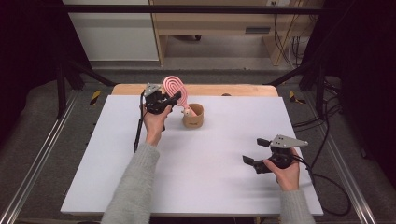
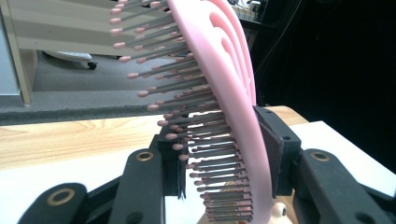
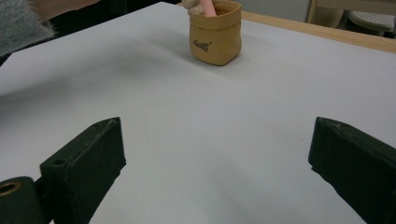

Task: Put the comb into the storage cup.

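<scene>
Even overhead light leaves the white tabletop (image 1: 201, 158) bright with soft, faint shadows, the surroundings dark, and the high view slightly soft throughout.

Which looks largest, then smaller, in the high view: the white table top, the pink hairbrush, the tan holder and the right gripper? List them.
1. white table top
2. right gripper, though it is nearer the camera
3 and 4. pink hairbrush and tan holder look alike; the brush handle is partly hidden, so I won't rank them.

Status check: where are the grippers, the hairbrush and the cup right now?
Left gripper shut on pink hairbrush, handle down in tan cup. Right gripper open, apart from both, above white table. Nothing in the way.
</scene>
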`<state>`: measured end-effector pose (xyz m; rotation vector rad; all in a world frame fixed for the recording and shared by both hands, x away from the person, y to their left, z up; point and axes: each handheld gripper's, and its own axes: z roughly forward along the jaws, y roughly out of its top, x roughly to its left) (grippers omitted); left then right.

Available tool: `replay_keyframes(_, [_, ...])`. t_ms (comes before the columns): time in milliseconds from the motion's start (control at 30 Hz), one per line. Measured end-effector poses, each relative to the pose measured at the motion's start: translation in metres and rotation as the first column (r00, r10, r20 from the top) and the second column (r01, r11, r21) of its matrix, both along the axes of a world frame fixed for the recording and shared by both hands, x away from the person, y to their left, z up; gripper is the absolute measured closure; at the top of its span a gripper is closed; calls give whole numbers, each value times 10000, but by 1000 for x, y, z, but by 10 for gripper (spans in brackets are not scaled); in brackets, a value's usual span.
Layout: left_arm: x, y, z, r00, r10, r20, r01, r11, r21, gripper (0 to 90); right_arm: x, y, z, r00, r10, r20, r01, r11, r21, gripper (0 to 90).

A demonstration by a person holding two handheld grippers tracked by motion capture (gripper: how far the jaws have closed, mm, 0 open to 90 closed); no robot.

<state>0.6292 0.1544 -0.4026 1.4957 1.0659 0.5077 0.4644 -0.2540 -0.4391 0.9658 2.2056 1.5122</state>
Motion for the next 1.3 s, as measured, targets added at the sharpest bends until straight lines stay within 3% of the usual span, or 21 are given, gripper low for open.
replay_keyframes(533, [-3, 4, -1, 9999, -94, -35, 95, 9994, 344, 550, 0, 0, 0, 10000, 5, -15, -5, 10000, 10, 43])
replay_keyframes(700, [-4, 6, 1, 9996, -259, -122, 263, 9991, 334, 476, 0, 0, 0, 10000, 1, -8, -1, 10000, 24, 43])
replay_keyframes(833, [-5, 7, 0, 9991, -310, -272, 328, 9970, 698, 407, 0, 0, 0, 10000, 11, 4, -11, 10000, 21, 43])
replay_keyframes(1033, [-9, 12, 4, 9996, -280, 39, 276, 9962, 830, 354, 0, 1, 0, 10000, 0, -5, 0, 10000, 35, 43])
replay_keyframes(1300, [-18, 19, 11, 9990, -418, 159, 405, 9965, 731, 260, 0, 1, -1, 10000, 1, 5, -1, 10000, 22, 43])
